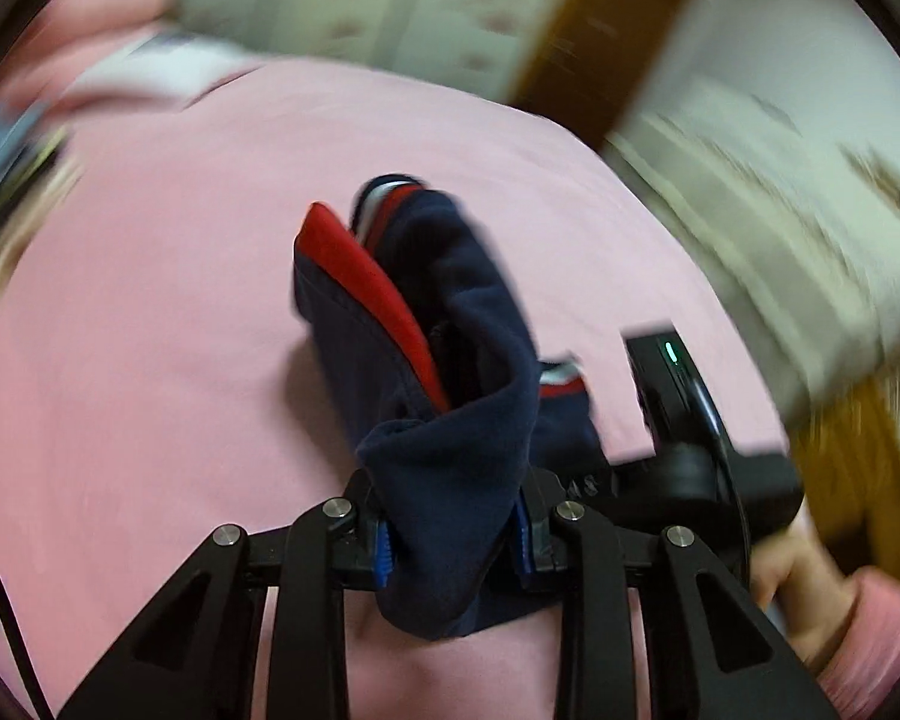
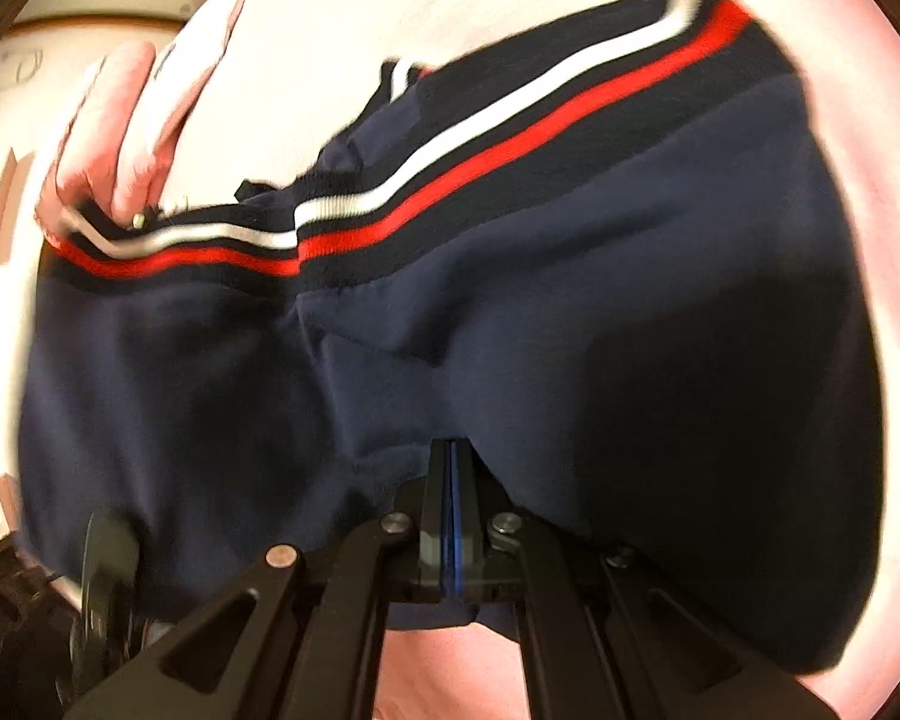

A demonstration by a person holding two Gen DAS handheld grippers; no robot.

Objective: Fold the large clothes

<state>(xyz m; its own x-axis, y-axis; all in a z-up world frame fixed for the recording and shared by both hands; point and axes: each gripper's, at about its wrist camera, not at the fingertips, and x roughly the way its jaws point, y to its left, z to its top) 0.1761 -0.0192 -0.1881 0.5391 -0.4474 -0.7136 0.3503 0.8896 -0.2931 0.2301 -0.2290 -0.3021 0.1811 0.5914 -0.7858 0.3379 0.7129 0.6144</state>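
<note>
Left hand-held gripper (image 1: 450,534) pinches a bunched navy garment (image 1: 450,360) fold; right hand-held gripper (image 2: 452,516), pressed together, pinches its edge. Both should lift evenly, keeping the cloth taut above the bed (image 1: 180,300).

My left claw (image 1: 453,531) is black with blue pads (image 1: 383,552), and the garment (image 1: 450,396) in it is navy with a red panel and a cuff banded red, white and navy. It hangs over a plain pink sheet (image 1: 180,300). Beyond are a cream wall with faint pink motifs (image 1: 390,18) and a brown wooden strip (image 1: 600,42). My right claw (image 2: 452,516) is black too, blue pads pressed together, against navy cloth crossed by white and red stripes.
</note>
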